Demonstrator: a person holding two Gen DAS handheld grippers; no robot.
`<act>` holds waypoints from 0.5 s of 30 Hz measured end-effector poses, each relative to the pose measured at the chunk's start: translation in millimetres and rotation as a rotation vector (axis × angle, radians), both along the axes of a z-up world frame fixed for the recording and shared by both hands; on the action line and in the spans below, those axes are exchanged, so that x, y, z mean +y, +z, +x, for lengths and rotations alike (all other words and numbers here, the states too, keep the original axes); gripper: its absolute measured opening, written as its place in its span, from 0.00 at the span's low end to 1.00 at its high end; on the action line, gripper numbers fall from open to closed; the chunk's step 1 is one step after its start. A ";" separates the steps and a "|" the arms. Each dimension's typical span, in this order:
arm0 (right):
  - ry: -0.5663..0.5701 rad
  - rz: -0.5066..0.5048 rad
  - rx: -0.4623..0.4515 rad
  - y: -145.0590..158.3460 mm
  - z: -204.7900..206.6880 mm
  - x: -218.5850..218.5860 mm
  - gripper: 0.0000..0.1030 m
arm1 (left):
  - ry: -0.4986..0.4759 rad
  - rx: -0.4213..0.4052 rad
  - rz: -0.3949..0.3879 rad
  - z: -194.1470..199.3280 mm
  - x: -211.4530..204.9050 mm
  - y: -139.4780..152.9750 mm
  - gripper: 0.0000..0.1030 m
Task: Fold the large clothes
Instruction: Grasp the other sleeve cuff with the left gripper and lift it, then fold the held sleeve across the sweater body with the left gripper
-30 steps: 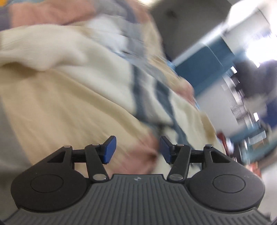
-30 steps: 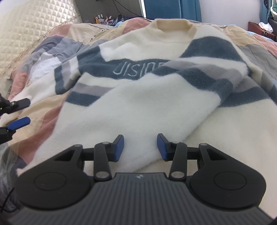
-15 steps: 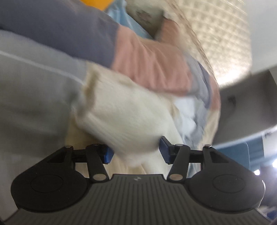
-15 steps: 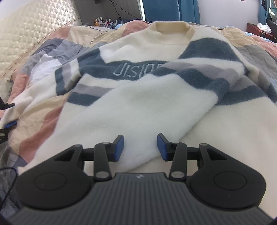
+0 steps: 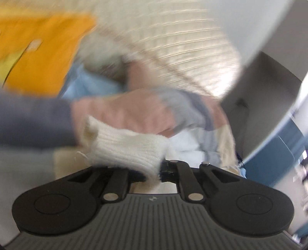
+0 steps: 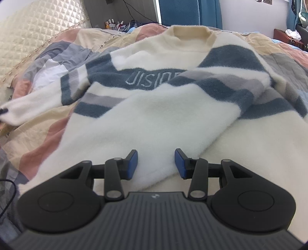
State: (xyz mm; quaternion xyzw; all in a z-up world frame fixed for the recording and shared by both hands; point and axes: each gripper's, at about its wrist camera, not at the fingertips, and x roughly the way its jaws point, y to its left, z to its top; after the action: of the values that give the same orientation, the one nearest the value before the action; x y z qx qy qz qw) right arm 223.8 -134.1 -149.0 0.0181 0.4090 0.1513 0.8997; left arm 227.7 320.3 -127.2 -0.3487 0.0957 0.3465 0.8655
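A cream sweater with blue and grey stripes lies face up on the bed, collar at the far end. Its right sleeve is folded across the chest. My right gripper hovers open just above that sleeve's end, with nothing between the pads. The other sleeve stretches out to the left edge. In the blurred left wrist view, the jaws of my left gripper are closing, and the pads press on the ribbed cream cuff, which is lifted off the quilt.
A patchwork quilt in pink, grey and beige covers the bed. A padded cream headboard stands at the left, with bottles and a blue curtain behind. An orange cloth shows blurred. A black cable lies low left.
My left gripper swung towards the headboard side, took the sleeve cuff between its pads and shut on it, lifting it. The right gripper kept still.
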 end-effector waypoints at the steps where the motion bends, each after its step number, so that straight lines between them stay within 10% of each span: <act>1: 0.000 -0.004 -0.005 1.7 -1.8 -1.4 0.44 | -0.027 -0.001 0.046 1.8 -6.9 10.6 0.10; 15: -0.149 0.181 -0.100 45.8 -27.1 -56.4 0.45 | -0.442 -0.186 0.466 11.5 -195.6 153.9 0.10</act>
State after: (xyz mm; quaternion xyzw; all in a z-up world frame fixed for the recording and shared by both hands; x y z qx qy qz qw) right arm 196.7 -190.5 -103.1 0.1219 0.3459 0.1208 0.9224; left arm 239.2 124.7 26.7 -0.1426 0.0077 0.1297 0.9812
